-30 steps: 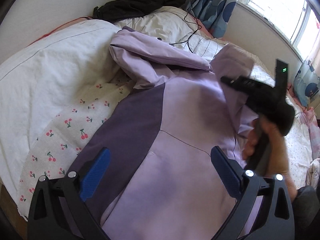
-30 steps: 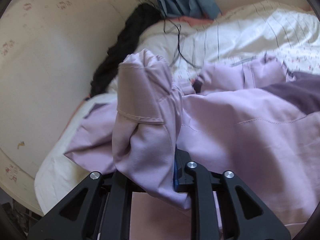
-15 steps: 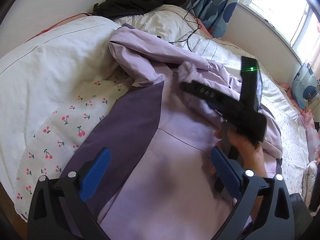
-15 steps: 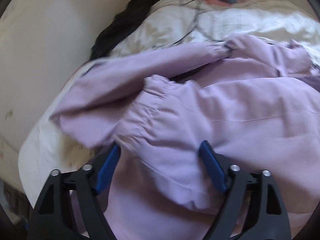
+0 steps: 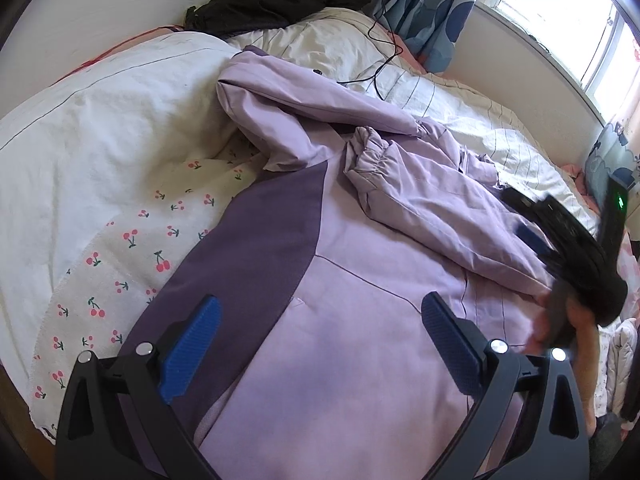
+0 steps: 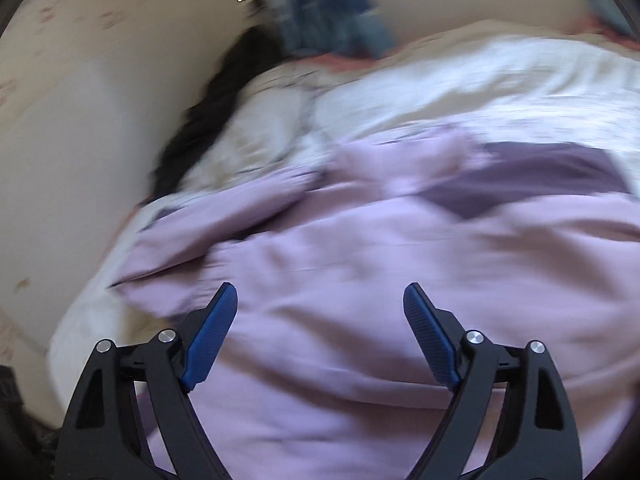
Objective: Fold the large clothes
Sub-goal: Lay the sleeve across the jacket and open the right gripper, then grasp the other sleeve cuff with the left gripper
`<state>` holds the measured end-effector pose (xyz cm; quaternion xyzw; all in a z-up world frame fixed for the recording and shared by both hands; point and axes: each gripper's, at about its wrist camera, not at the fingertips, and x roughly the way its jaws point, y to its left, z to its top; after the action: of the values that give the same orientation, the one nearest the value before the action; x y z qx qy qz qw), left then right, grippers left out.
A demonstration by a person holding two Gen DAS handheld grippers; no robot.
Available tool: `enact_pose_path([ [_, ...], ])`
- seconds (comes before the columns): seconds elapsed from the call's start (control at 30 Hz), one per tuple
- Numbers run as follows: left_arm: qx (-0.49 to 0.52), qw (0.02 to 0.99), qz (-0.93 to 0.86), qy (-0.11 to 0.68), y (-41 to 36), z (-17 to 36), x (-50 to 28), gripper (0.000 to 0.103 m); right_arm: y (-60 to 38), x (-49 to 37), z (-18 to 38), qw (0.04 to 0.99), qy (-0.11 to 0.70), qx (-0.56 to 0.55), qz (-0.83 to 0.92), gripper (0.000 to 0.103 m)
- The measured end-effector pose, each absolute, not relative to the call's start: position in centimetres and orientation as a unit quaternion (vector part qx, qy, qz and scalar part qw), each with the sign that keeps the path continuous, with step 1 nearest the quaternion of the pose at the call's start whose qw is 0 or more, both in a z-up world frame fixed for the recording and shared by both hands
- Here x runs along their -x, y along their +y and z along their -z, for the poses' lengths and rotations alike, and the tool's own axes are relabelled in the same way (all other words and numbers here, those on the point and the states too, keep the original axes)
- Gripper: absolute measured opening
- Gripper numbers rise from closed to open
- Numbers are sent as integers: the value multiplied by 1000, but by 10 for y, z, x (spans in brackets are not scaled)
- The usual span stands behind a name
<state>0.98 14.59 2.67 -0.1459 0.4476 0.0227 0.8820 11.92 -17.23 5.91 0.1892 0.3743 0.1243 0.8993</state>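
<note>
One lilac jacket with darker purple panels lies spread on the bed's white cherry-print sheet, its two sleeves folded across it; one black garment lies by the wall; left gripper and right gripper both hover with fingers apart, empty.

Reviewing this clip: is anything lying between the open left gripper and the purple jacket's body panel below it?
Nothing visible does. The left gripper stands open directly over the bare front of the purple jacket. The folded-in sleeve lies further up the jacket, and the right gripper is off at the jacket's far side.
</note>
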Motion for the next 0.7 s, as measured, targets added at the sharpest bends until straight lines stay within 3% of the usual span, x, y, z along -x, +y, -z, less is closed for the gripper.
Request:
enact_pose_path([
  [0.1, 143, 882, -23, 449, 143, -25, -11, 96, -215, -117, -57, 912, 368, -177, -44, 82],
  [0.23, 134, 882, -20, 451, 136, -24, -13, 96, -229, -149, -4, 853, 496, -150, -60, 83],
  [0.5, 42, 904, -44, 423, 114, -32, -7, 96, -247, -57, -59, 894, 378, -212, -117, 86],
  [0.7, -35, 919, -38, 391, 86, -49, -41, 96, -261, -10, -51, 878, 360, -282, -143, 86],
])
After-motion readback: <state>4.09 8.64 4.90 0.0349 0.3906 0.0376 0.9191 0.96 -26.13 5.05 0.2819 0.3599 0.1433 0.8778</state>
